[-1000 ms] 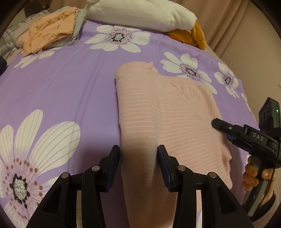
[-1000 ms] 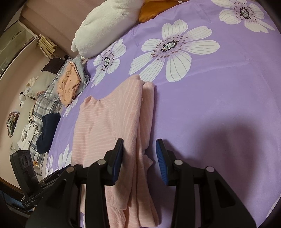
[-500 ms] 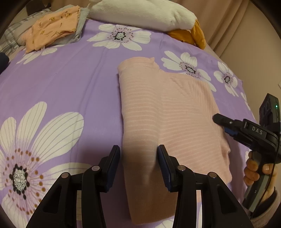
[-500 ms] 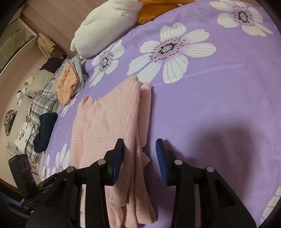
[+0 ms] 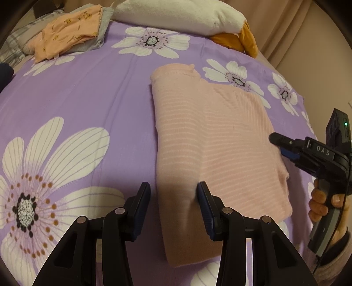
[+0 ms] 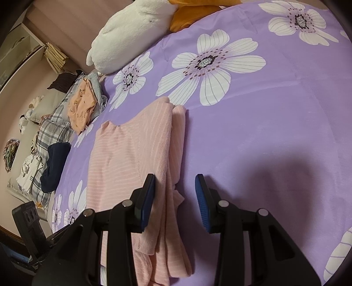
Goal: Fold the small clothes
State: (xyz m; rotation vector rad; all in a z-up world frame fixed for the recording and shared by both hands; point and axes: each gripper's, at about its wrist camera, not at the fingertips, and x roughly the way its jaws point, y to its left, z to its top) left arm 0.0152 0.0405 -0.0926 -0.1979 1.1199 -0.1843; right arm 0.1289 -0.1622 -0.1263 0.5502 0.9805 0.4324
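Note:
A pink striped garment (image 5: 209,140) lies flat on the purple flowered bedspread (image 5: 88,92), folded lengthwise into a long strip. My left gripper (image 5: 173,206) is open and empty above the garment's near left edge. My right gripper (image 6: 175,202) is open and empty above the garment's folded right edge (image 6: 173,154), where layered sleeve folds show. The right gripper also shows in the left wrist view (image 5: 286,146), at the garment's right side, held by a hand.
A stack with an orange printed garment (image 5: 68,35) on top lies at the far left. A white plush toy (image 5: 180,13) with an orange part (image 5: 244,39) lies at the bed's head. Plaid and dark navy clothes (image 6: 55,162) lie at the left.
Both grippers have drawn back and up a little from the garment, so more of its near end shows. Both stay open. The garment has not moved.

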